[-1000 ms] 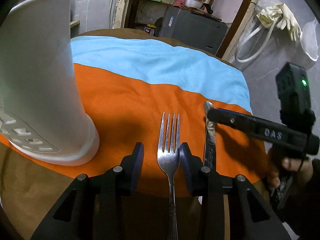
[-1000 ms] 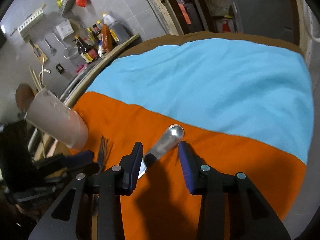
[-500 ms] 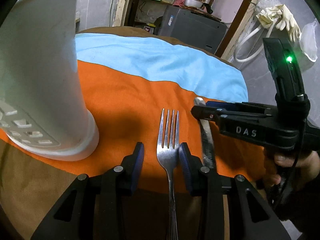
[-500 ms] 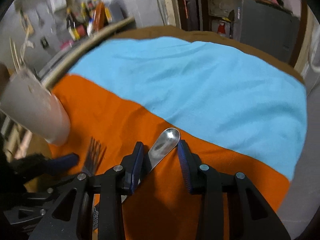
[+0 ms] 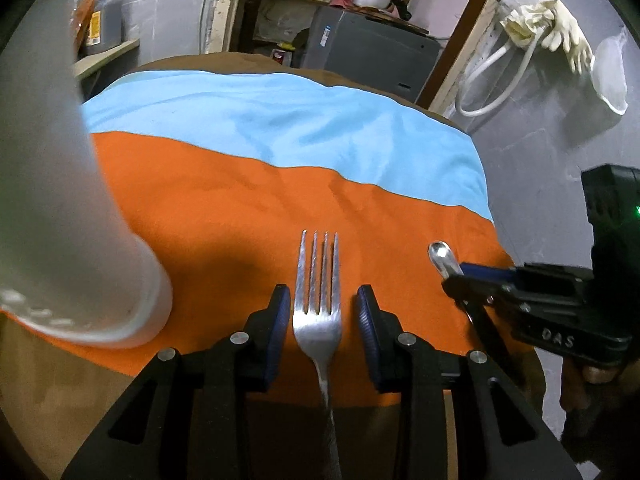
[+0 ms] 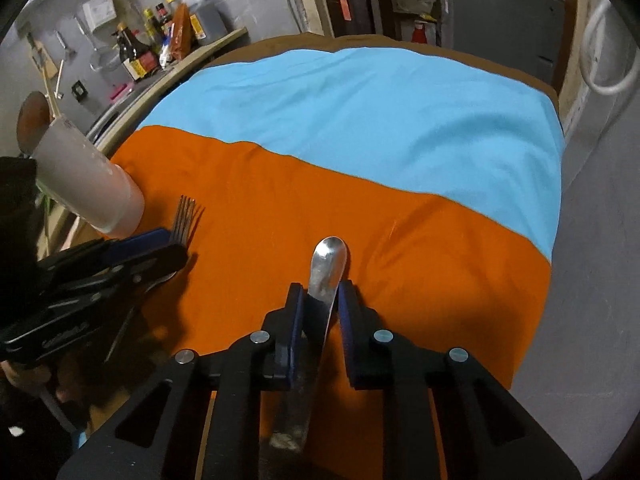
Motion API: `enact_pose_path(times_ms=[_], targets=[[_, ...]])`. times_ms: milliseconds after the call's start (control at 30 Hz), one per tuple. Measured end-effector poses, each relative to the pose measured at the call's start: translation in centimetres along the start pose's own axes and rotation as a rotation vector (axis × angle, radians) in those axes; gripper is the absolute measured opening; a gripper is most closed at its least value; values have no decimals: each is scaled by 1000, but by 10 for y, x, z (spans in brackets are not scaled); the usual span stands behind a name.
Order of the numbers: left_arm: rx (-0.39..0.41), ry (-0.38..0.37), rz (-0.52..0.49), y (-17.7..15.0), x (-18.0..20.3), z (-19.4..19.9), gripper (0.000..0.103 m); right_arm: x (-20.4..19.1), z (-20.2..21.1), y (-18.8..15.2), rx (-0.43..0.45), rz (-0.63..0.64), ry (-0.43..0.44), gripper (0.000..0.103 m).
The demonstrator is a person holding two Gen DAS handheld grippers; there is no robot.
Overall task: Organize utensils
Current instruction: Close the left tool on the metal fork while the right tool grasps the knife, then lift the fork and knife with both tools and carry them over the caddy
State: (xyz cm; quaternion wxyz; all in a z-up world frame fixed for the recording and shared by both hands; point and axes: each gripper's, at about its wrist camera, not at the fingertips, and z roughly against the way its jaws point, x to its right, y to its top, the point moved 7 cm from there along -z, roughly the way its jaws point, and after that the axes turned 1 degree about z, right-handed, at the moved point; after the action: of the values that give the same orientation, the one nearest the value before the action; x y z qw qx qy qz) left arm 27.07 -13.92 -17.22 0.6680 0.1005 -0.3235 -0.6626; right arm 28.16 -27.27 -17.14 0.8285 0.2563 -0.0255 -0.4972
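An orange cloth (image 5: 248, 200) and a blue cloth (image 5: 280, 120) cover the worktop (image 5: 48, 380); bottles (image 6: 160, 48) line a wall shelf. A white holder (image 5: 60, 240) stands left. Left tongs (image 5: 322, 312) spread around the fork (image 5: 318, 280); right tongs (image 6: 320, 300) pinch the knife (image 6: 326, 276).

We can read one marking only: the pale letters "DAS" on the black body of the right hand-held gripper (image 5: 464, 276), seen from the left wrist view. Labels on the dark sauce bottles (image 6: 138, 58) by the grey wall are too small to read.

L tool (image 5: 320, 312) open astride fork (image 5: 318, 300), R tool (image 5: 460, 280) on knife (image 5: 442, 258)
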Motion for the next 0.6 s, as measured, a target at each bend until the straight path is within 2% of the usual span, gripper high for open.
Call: enact_pose_path(times_ms=[100, 133, 367, 600], targets=[[-5, -8, 7, 1, 1, -3, 28, 2, 3, -5, 3, -28, 17, 12], [-12, -12, 6, 0, 2, -3, 19, 1, 4, -6, 3, -33, 15, 11], [-54, -37, -55, -12, 19, 2, 19, 0, 12, -16, -7, -27, -21, 8], [-114, -157, 19, -14, 15, 0, 19, 6, 11, -19, -42, -42, 52, 10]])
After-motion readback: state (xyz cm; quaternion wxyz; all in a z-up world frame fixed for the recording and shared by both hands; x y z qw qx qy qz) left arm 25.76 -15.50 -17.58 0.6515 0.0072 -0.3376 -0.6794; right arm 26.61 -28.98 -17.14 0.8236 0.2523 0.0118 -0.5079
